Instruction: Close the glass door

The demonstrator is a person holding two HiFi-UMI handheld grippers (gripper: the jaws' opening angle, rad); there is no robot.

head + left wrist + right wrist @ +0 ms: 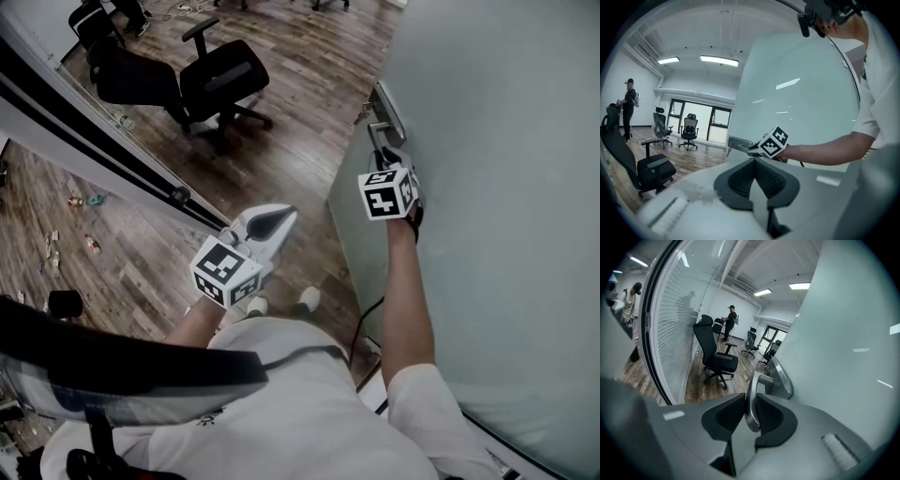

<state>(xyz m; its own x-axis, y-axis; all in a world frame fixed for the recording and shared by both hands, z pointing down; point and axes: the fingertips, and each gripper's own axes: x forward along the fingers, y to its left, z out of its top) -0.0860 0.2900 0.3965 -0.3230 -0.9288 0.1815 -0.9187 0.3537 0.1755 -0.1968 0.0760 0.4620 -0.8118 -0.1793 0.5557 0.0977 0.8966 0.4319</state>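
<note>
The frosted glass door (497, 206) fills the right side of the head view and stands open over the wooden floor. Its metal lever handle (378, 132) sits near the door's free edge. My right gripper (382, 150) is shut on that handle; in the right gripper view the lever (752, 399) runs between the two dark pads. My left gripper (286, 216) hangs free to the left of the door, its jaws shut with nothing between them. The left gripper view shows the door (797, 108), the handle (738, 144) and the right gripper's marker cube (773, 143).
A glass partition with a black frame (103, 141) runs along the left. Black office chairs (211, 84) stand on the wooden floor beyond the doorway. A person (731, 322) stands far back in the room. My white shoes (305, 298) are beside the door's lower edge.
</note>
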